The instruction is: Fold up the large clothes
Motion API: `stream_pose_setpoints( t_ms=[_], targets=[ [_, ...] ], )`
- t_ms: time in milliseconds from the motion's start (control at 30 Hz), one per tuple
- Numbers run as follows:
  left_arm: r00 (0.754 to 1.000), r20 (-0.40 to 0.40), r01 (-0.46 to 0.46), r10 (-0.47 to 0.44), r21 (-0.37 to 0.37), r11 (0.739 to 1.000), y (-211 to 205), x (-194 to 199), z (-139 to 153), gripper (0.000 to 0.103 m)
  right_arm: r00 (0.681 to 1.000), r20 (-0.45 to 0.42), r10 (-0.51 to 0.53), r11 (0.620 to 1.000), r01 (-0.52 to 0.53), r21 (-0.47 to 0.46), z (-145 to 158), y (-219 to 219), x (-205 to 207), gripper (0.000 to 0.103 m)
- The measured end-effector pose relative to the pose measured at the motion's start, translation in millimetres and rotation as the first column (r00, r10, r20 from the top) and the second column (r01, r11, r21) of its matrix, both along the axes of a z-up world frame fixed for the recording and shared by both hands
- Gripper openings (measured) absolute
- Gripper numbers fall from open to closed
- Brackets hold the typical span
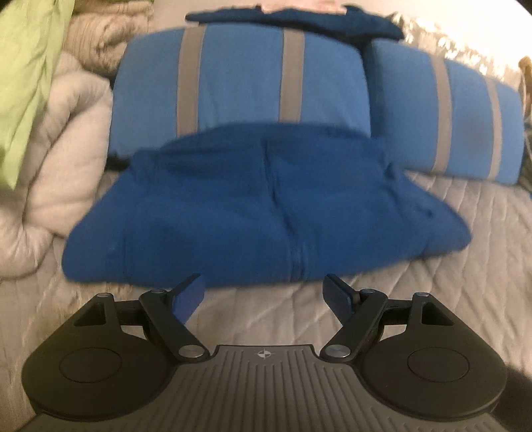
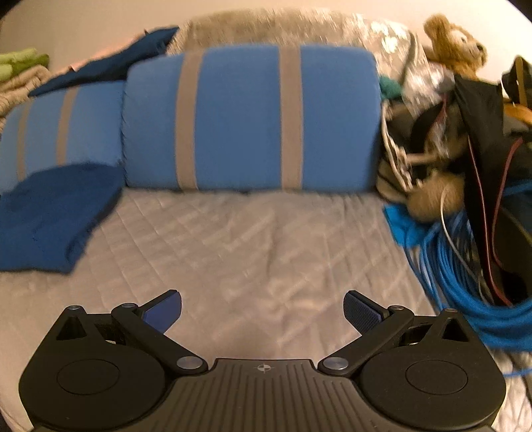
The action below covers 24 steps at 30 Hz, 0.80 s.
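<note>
1. Your left tongs (image 1: 262, 292) stand spread wide with nothing between the pads, pointed down at the near edge of the blue garment (image 1: 259, 212). If you bring them together from here, you may pinch only the top layer of the bundle, and the fold could slide open when you lift.
2. The garment lies bunched on the quilted bed cover (image 1: 432, 266), its far edge pushed up against the striped blue pillows (image 1: 239, 83). Dragging it away from you could jam it against them and wrinkle it further.
3. Your right tongs (image 2: 262, 310) are also spread and empty, and they hover over bare cover. The garment (image 2: 53, 212) sits well off to their left, so a closing here would catch only the quilt.
4. Watch the right side: a coil of blue cable (image 2: 465, 282) and a heap of dark straps and bags (image 2: 482, 133) lie near the right tongs at the edge of the bed. A wide swing could snag a finger in them.
5. Both views are blurred, so the exact hem line is hard to judge; a grab made in a hurry may miss the edge.
6. Relative position: the garment's near edge is just beyond the left fingertips, roughly centred between them, not yet touched. A second dark blue cloth (image 1: 299, 16) lies on top of the pillows, well apart.
</note>
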<state>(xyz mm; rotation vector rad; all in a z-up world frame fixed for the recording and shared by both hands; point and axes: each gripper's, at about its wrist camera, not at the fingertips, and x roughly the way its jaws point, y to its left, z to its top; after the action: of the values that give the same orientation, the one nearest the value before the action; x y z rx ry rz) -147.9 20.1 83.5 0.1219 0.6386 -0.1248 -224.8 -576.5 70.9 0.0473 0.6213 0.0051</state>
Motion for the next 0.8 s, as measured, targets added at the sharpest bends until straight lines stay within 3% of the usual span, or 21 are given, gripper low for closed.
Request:
stream_pose_setpoints(
  t_ms=[267,367,400,467,500,800],
  targets=[
    [0.995,-0.056,-0.077,0.083,0.092,0.993,9.0,0.1,-35.6,0.078,0.995,-0.089,-0.033,0.999,0.029,-0.044,-48.2,-6.5,0.0,0.103],
    [0.983,-0.116,-0.132,0.144,0.111,0.985,15.6,5.3,-52.7,0.081,0.993,-0.110,-0.034,0.997,0.026,-0.073,-65.3,-5.6,0.7,0.103],
    [0.980,-0.124,-0.145,0.155,0.089,0.985,19.5,5.0,-57.4,0.083,0.992,-0.124,-0.038,0.997,0.029,-0.078,-71.7,-5.5,1.4,0.103],
    [0.974,-0.106,-0.198,0.199,0.026,0.980,30.0,0.5,-62.4,0.101,0.988,-0.146,-0.055,0.997,0.046,-0.066,-85.2,-7.1,0.4,0.103],
    [0.968,-0.111,-0.226,0.225,0.004,0.974,34.9,0.2,-64.6,0.103,0.991,-0.120,-0.062,0.997,0.056,-0.053,-87.9,-8.3,-3.1,0.103],
    [0.970,-0.089,-0.228,0.226,-0.016,0.974,38.3,-2.7,-65.2,0.103,0.995,-0.039,-0.096,0.994,0.094,-0.052,-96.3,-4.9,-11.8,0.103]
  ],
)
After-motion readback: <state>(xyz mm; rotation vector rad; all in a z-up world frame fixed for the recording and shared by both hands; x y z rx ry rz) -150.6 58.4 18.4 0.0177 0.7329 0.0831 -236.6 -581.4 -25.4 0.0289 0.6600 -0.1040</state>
